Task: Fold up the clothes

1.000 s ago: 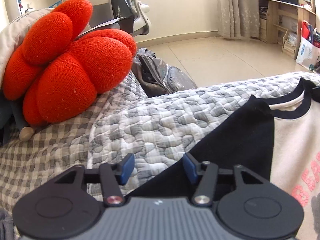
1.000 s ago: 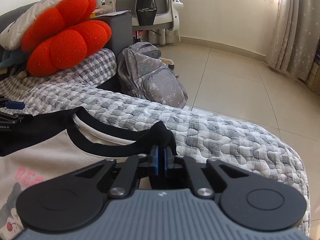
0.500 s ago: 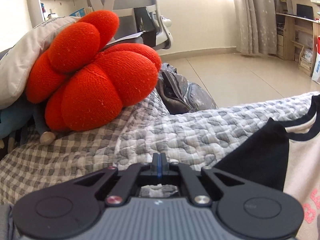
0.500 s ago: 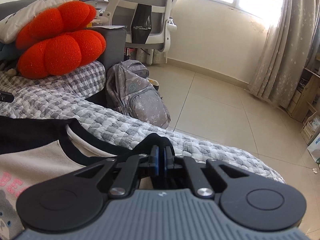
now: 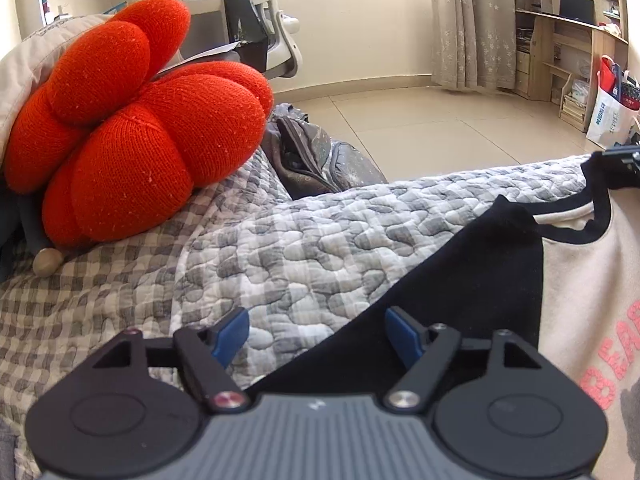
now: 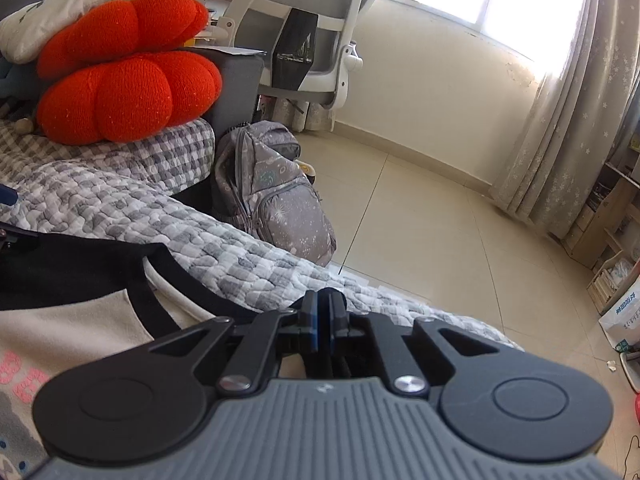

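Note:
A cream sweatshirt point(image 5: 580, 280) with black sleeves, black neckband and pink letters lies flat on the grey quilted bed cover point(image 5: 300, 240). My left gripper point(image 5: 316, 334) is open, low over the edge of the black left sleeve point(image 5: 460, 280), with nothing between its blue pads. My right gripper point(image 6: 323, 318) is shut at the shirt's right shoulder; black cloth point(image 6: 224, 308) runs up to its jaws, but the grip is hidden. The shirt also shows in the right wrist view point(image 6: 72, 320).
A red knitted cushion point(image 5: 132, 140) and a pale pillow point(image 6: 72, 12) lie on a checked blanket point(image 5: 80, 300) at the left. A grey backpack point(image 6: 272, 208) stands on the tiled floor beside the bed. An office chair point(image 6: 304, 20) is behind it.
My left gripper was open, shut empty over the quilt half a second ago, and is open again by the black sleeve. My right gripper stayed shut and rose and turned right.

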A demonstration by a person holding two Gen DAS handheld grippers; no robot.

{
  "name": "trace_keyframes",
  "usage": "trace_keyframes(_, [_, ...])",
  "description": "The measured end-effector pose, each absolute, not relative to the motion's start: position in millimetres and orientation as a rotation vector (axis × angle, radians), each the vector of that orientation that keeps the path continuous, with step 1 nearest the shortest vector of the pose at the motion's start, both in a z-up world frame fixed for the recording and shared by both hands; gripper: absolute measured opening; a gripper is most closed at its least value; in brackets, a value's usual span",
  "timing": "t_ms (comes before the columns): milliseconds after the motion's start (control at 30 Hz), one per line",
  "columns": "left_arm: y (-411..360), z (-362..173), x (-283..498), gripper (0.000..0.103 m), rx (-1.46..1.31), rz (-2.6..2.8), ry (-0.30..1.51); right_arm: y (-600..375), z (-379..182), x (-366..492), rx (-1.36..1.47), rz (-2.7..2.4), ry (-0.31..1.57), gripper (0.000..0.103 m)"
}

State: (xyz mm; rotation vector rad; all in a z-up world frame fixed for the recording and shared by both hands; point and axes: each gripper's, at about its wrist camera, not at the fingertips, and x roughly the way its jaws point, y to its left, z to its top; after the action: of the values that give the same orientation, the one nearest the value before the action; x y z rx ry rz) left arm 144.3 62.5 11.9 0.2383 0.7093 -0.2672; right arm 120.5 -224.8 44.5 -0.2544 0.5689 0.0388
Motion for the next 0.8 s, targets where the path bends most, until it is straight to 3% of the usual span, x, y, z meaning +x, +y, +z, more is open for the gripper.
trace_keyframes(100, [65,12,143,0.079,0.232,-0.272,0.722,-233,38,119,-0.213,0.036,0.583,0.014])
trace_keyframes(133, [64,13,140,0.073,0.242,-0.277,0.719,-235,37,118,-0.205,0.038,0.588,0.015])
trace_keyframes(167, [63,13,138,0.061,0.257,-0.289,0.711,-236,38,117,-0.198,0.048,0.594,0.018])
trace_keyframes(267, [57,12,131,0.038,0.286,-0.325,0.698,-238,40,112,-0.177,0.084,0.603,0.054])
trace_keyframes(300, [54,12,129,0.033,0.297,-0.339,0.694,-240,41,110,-0.165,0.094,0.608,0.059])
trace_keyframes(367, [48,12,126,0.006,0.318,-0.357,0.688,-243,43,107,-0.14,0.112,0.619,0.062])
trace_keyframes(400, [46,11,126,0.002,0.328,-0.357,0.685,-245,43,106,-0.129,0.109,0.625,0.064])
trace_keyframes(800, [56,24,124,0.0,0.234,-0.291,0.619,-278,36,105,-0.053,0.117,0.692,0.065])
